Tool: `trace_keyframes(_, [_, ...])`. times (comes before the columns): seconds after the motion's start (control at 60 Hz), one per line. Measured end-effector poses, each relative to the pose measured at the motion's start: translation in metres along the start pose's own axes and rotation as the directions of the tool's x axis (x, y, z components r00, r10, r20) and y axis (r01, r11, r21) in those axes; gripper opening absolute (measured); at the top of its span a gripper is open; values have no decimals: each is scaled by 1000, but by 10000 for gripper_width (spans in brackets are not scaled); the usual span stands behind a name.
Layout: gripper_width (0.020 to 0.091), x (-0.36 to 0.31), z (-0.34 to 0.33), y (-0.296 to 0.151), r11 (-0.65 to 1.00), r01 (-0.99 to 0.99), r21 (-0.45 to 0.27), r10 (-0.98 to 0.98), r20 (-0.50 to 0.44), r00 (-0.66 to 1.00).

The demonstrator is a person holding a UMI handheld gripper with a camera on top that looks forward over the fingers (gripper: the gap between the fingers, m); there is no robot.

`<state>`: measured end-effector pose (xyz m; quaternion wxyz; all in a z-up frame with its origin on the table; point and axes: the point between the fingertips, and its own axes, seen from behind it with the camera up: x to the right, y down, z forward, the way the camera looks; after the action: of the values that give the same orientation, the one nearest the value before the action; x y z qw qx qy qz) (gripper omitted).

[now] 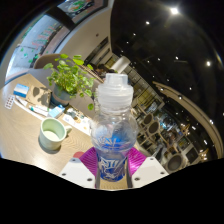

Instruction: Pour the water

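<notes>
Gripping an upright water bottle [113,125], gripper [113,165] raised and tilted over table [25,135], green cup [52,132] nearby

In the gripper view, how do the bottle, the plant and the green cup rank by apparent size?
1. Bottle, held between the gripper fingers; nearness enlarges it.
2. Plant.
3. Green cup.

Clear glossy plastic bottle [113,130] with white cap, smooth pale-green glazed cup [52,132], matt wooden table [25,135]
</notes>
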<state>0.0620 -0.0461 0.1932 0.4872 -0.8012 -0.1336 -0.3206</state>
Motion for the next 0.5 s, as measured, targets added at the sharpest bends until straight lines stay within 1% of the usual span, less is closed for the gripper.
trace_keyframes(0.1, [359,23,29,-15,964,267,-5,-267,-87,960])
trace_keyframes(0.2, [357,27,58,-32,850,527,-20,-524,-151,838])
trace_keyframes(0.317, [356,14,81,-46,642,765,-49,-759,-187,624])
trace_keyframes(0.35, [355,8,86,-49,585,809,-51,-801,-192,567])
trace_keyframes(0.417, [353,-2,92,-55,437,896,-76,-886,-207,415])
trace_keyframes(0.5, [355,-16,103,-58,265,960,-85,-946,-217,242])
